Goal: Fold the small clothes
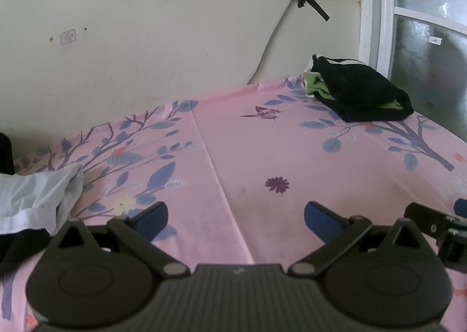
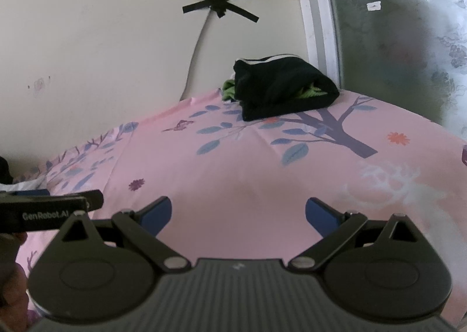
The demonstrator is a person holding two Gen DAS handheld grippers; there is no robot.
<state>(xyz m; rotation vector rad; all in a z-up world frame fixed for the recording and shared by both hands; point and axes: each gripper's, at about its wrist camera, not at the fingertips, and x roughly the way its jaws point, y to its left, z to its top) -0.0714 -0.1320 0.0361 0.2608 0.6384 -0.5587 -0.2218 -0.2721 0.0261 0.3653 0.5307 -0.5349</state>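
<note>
Folded black garment (image 2: 280,89) lies on smooth pink floral sheet (image 2: 233,174).

1. A pale blue-grey crumpled cloth (image 1: 35,200) runs off the left edge of the left wrist view.
2. A green garment (image 2: 230,89) lies mostly hidden under a folded black garment (image 2: 280,89), far right.

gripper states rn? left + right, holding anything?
Left gripper: open, empty, over the pink sheet.
Right gripper: open, empty, over the same sheet.
</note>
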